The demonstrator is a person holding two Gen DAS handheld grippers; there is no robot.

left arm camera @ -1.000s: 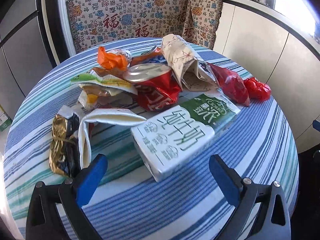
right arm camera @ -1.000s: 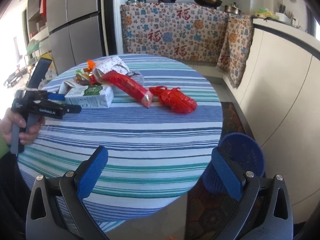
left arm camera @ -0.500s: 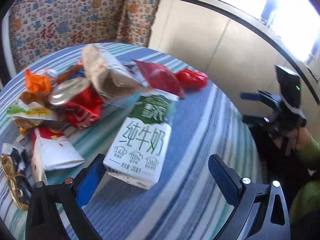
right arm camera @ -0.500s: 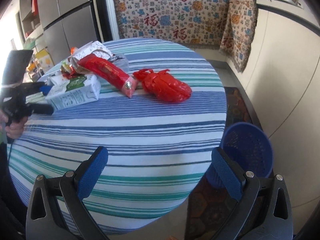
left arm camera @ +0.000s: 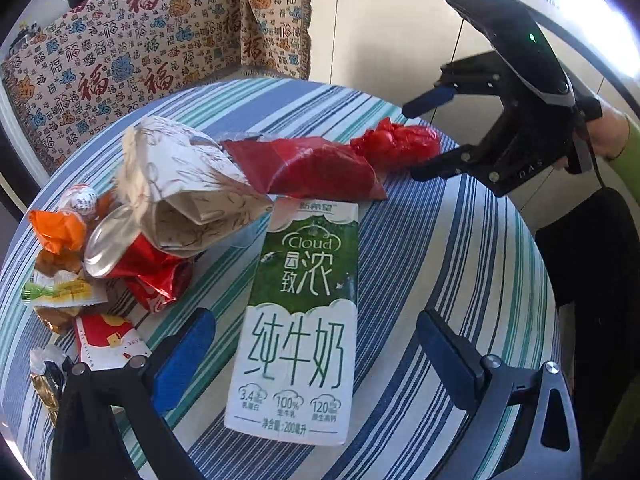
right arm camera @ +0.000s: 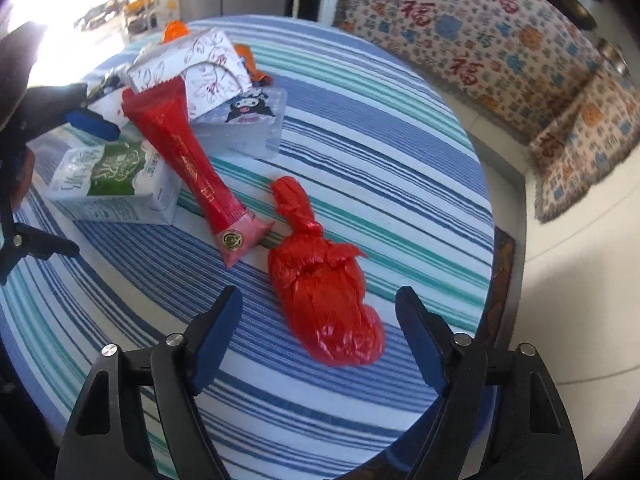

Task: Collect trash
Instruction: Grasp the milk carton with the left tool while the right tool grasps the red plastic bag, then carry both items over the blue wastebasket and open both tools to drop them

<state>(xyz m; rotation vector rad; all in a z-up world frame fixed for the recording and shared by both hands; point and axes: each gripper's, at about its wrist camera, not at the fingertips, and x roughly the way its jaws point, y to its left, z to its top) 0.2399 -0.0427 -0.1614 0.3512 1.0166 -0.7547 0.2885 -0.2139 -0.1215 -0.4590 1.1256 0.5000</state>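
Approach step, nothing collected yet as far as the views show. Your left gripper (left arm camera: 312, 364) has its jaws wide open, straddling the near end of the milk carton (left arm camera: 298, 312), which lies flat on the striped bench (left arm camera: 460, 264); neither pad looks to touch it. Your right gripper (right arm camera: 318, 340) is also open and empty, jaws lined up either side of the knotted red plastic bag (right arm camera: 324, 288) near the bench edge, pads apart from it. Rest of the trash sits piled behind the carton: red foil pouch (left arm camera: 316, 168) resting on the carton's far end, patterned paper bag (left arm camera: 180, 184), crushed can (left arm camera: 108, 246), assorted wrappers (left arm camera: 60, 296). No bin visible in either view now. Next move, my guess: close the left on the carton's sides, gently since it looks light and may crush, and expect the red pouch to slide off when you lift. For the right, drop lower and pinch the bag's bulk; film is slippery, so grip deep.
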